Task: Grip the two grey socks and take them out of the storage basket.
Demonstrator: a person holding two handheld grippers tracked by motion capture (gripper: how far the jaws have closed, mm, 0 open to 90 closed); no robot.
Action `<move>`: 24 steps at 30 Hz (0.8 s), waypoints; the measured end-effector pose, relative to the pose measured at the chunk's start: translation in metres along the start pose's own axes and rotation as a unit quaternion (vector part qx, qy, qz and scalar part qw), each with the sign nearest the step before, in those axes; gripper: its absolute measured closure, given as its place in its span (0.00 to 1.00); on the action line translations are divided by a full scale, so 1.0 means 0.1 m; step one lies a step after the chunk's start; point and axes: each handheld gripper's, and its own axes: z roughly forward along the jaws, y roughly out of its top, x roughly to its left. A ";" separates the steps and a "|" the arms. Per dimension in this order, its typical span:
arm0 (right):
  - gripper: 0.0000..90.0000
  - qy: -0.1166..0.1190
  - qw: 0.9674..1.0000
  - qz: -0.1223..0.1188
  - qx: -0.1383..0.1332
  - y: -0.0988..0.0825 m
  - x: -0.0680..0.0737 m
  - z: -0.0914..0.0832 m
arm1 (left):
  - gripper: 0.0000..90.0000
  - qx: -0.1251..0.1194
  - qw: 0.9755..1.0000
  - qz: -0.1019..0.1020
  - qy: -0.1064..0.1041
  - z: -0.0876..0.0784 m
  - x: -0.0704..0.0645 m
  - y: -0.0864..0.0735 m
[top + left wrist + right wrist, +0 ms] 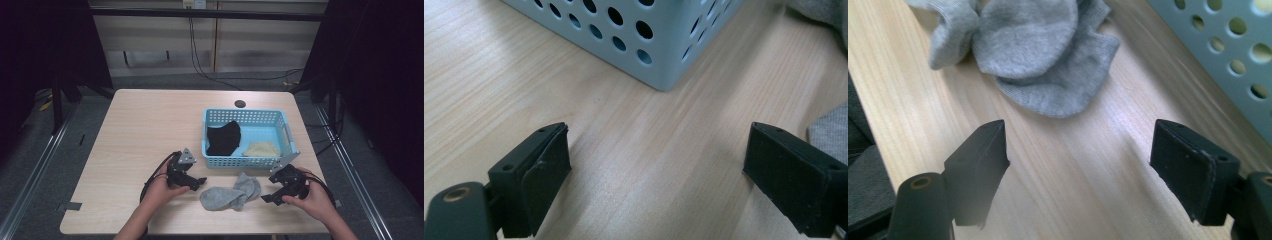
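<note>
Grey sock: on table, between both grippers, before blue basket.
Left gripper: jaws spread, empty.
Right gripper: jaws spread, empty.

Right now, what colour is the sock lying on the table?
Grey sock, clearest in the right gripper view.
</note>
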 end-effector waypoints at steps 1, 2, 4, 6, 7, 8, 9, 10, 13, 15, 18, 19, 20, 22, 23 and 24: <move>0.25 -0.001 1.000 0.000 -0.003 -0.01 -0.01 0.01 | 0.12 0.000 1.000 0.001 0.000 0.00 0.00 0.00; 0.25 -0.002 1.000 -0.001 -0.006 -0.03 -0.01 0.01 | 0.12 0.000 1.000 0.000 0.000 0.00 0.00 0.00; 0.25 -0.006 1.000 -0.001 -0.009 -0.05 -0.02 0.03 | 0.12 0.000 1.000 0.001 0.000 0.00 0.00 0.00; 0.25 -0.008 1.000 0.000 -0.010 -0.08 -0.03 0.04 | 0.12 0.000 1.000 0.000 0.000 0.00 0.00 0.00; 0.25 -0.010 1.000 0.000 -0.012 -0.09 -0.04 0.04 | 0.12 0.000 1.000 0.000 0.000 0.00 0.00 0.00; 0.25 -0.013 1.000 -0.004 -0.016 -0.10 -0.05 0.05 | 0.12 0.000 1.000 0.000 0.000 0.00 0.00 0.00; 0.25 -0.013 1.000 0.000 -0.016 -0.12 -0.05 0.06 | 0.12 0.000 1.000 0.000 0.000 0.00 0.00 0.00; 0.25 -0.017 1.000 -0.003 -0.020 -0.13 -0.06 0.06 | 0.12 0.000 1.000 0.000 0.000 0.00 0.00 0.00; 0.25 -0.020 0.999 -0.011 -0.034 -0.18 -0.07 0.10 | 0.12 0.000 1.000 0.000 0.000 0.00 0.00 0.00; 0.25 -0.024 0.999 -0.014 -0.033 -0.20 -0.07 0.13 | 0.12 0.000 1.000 0.000 0.000 0.00 0.00 0.00; 0.23 -0.026 0.999 -0.015 -0.040 -0.26 -0.07 0.17 | 0.12 0.000 1.000 0.000 0.000 0.00 0.00 0.00; 0.23 -0.034 0.998 -0.024 -0.053 -0.28 -0.08 0.18 | 0.12 0.000 1.000 0.000 0.000 0.00 0.00 0.00; 0.22 -0.036 0.998 -0.025 -0.055 -0.29 -0.08 0.18 | 0.12 0.000 1.000 0.000 0.000 0.00 0.00 0.00; 0.19 -0.038 0.996 -0.018 -0.073 -0.32 -0.08 0.19 | 0.12 0.000 1.000 0.000 0.000 0.00 0.00 0.00; 0.18 -0.039 0.996 -0.016 -0.084 -0.34 -0.08 0.21 | 0.12 0.000 1.000 0.000 0.000 0.00 0.00 0.00; 0.18 -0.045 0.995 -0.021 -0.085 -0.34 -0.07 0.21 | 0.12 0.000 1.000 0.000 0.000 0.00 0.00 0.00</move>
